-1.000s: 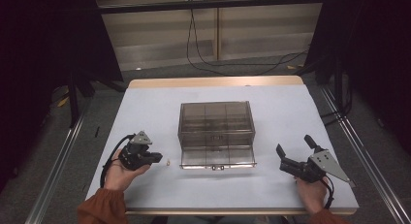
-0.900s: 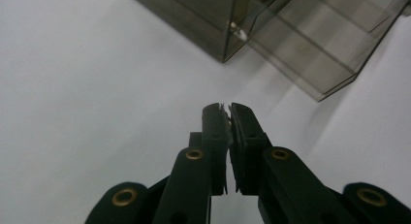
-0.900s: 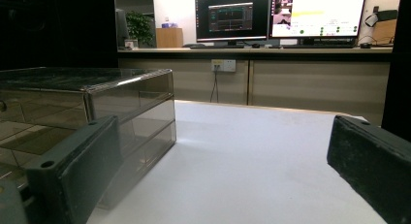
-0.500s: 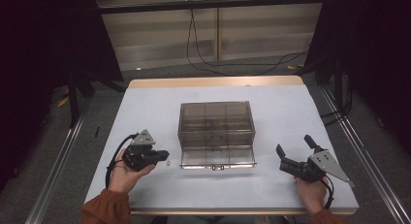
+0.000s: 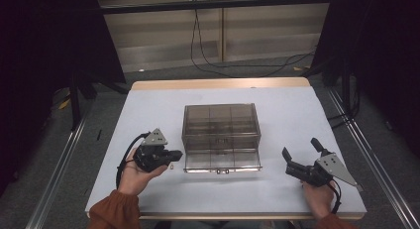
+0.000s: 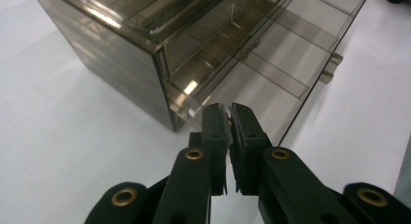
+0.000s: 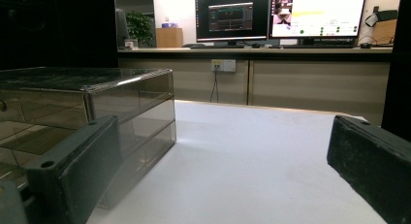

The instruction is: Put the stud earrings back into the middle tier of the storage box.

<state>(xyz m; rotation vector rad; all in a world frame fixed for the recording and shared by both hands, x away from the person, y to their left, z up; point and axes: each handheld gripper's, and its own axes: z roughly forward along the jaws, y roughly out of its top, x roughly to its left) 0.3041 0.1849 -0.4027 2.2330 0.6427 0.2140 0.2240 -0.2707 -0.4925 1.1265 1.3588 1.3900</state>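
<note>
White table (image 5: 277,115) with wooden far edge, smoky clear drawer box (image 5: 221,125) at centre, lowest drawer (image 5: 223,159) pulled out. Left of box: left gripper (image 5: 173,154), jaws nearly closed, empty. Right of box: right gripper (image 5: 300,156), spread wide. Behind box: monitors (image 7: 232,16) on a counter, cables hanging.

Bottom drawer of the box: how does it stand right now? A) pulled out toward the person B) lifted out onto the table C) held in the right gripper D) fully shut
A: the bottom drawer juts out past the box front, toward the person.
</note>
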